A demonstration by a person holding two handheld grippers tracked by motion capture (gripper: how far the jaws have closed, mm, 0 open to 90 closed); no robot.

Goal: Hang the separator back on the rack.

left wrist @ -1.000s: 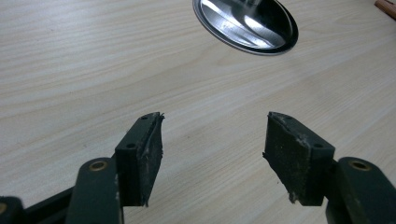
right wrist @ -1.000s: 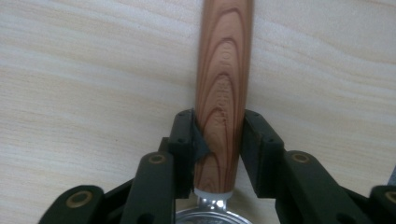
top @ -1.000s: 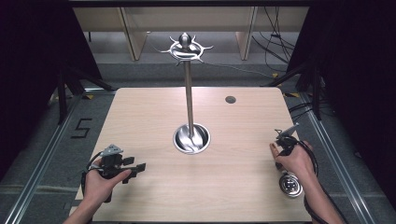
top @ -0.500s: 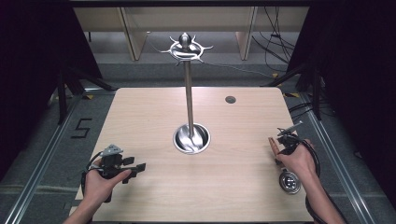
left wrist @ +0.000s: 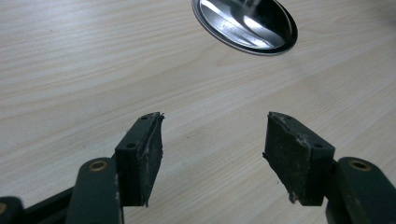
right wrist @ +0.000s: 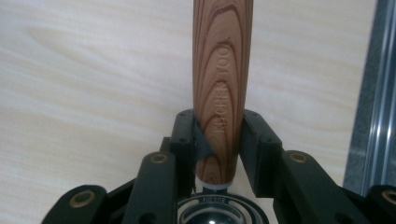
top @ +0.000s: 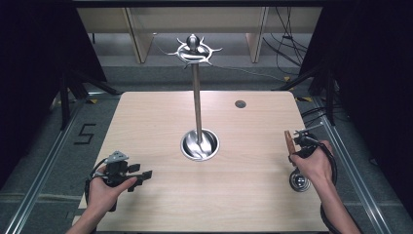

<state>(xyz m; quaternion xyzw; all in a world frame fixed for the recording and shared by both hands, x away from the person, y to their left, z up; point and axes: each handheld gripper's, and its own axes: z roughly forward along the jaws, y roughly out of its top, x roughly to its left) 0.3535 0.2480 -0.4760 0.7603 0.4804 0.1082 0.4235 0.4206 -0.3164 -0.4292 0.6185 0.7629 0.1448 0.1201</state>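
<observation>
My right gripper (right wrist: 218, 140) clamps the wooden handle (right wrist: 222, 88) of a metal utensil near the worktop's (top: 160, 117) right edge. My left gripper (left wrist: 212, 154) rests wide, holding nothing, near the front left corner.

A lab-like recording bay is suggested by black curtains (top: 39, 63), loose cables (top: 287, 44) and floor rails (top: 44, 165) around a table (top: 146, 112).

One steel stand (top: 196, 73), one wooden-handled utensil (top: 289, 142), two tools: left (top: 139, 174), right (right wrist: 218, 140).
</observation>
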